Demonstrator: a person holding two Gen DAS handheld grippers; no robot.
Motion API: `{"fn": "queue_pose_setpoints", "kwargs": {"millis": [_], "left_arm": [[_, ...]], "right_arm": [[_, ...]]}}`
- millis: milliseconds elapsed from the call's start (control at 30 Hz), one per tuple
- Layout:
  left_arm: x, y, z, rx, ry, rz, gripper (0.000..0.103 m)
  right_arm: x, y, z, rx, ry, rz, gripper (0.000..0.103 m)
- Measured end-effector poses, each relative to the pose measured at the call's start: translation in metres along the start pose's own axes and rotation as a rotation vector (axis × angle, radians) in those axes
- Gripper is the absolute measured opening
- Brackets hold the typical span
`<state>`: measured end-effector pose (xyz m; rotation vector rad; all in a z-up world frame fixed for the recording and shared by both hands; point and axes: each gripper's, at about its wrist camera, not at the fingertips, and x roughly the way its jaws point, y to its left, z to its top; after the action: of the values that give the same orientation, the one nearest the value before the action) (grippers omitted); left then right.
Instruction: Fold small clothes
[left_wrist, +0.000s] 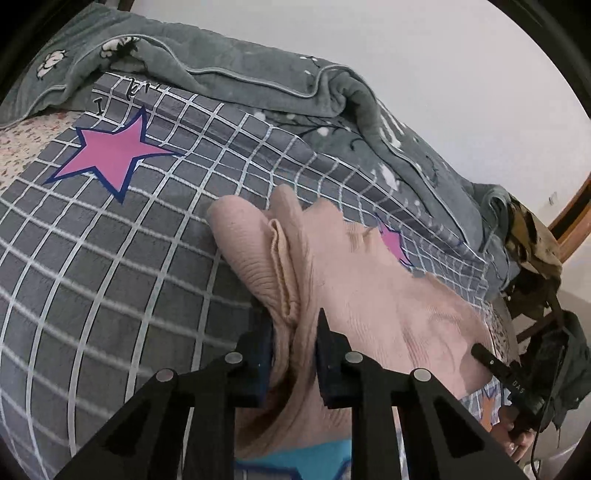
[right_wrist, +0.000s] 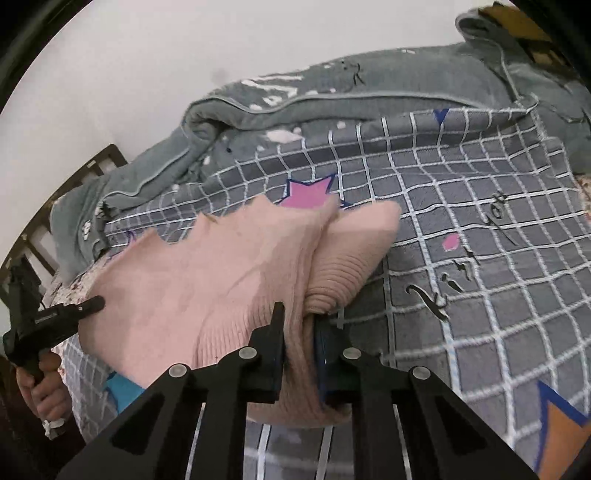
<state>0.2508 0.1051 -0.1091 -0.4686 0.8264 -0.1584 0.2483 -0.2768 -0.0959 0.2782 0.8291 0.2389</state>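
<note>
Both claws grip the pink knit garment (left_wrist: 354, 280) — left claw (left_wrist: 293, 317) clamped on bunched ribbing, right claw (right_wrist: 299, 314) likewise — above the checked bed cover (left_wrist: 110, 258).

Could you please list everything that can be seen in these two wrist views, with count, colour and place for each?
pink knitted garment: one, pale pink, ribbed, on the bed, bunched and pinched at two spots.
checked bedcover: one, grey with a white grid, pink stars and black lettering, under the garment.
blanket: one, grey-green with white motifs, rumpled along the wall side.
floral sheet: one, pale with small red specks, at the bed's edge.
blue cloth: one, bright blue, peeking from beneath the garment.
wall: one, white, behind the bed.
bed frame: one, dark wood, slatted, at the end.
left gripper: one, black, shut on the garment.
right gripper: one, black, shut on the garment.
</note>
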Motion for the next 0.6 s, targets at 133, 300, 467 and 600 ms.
{"fn": "queue_pose_setpoints", "kwargs": {"millis": [133,300,467,600], "left_arm": [[-0.025,0.000,-0.026,-0.003,0.023,-0.015,0.019],[-0.047,0.000,-0.060,0.016,0.047,-0.007,0.020],[-0.045,0.001,-0.083,0.047,0.037,0.088,0.025],[-0.039,0.012,-0.094,0.043,0.038,0.100,0.031]], "right_arm": [[-0.029,-0.003,-0.022,0.009,0.027,0.023,0.013],[-0.062,-0.010,-0.060,-0.002,0.055,0.061,0.013],[-0.062,-0.013,-0.093,-0.058,0.061,0.001,0.014],[-0.055,-0.029,-0.108,-0.034,0.062,-0.016,0.025]]}}
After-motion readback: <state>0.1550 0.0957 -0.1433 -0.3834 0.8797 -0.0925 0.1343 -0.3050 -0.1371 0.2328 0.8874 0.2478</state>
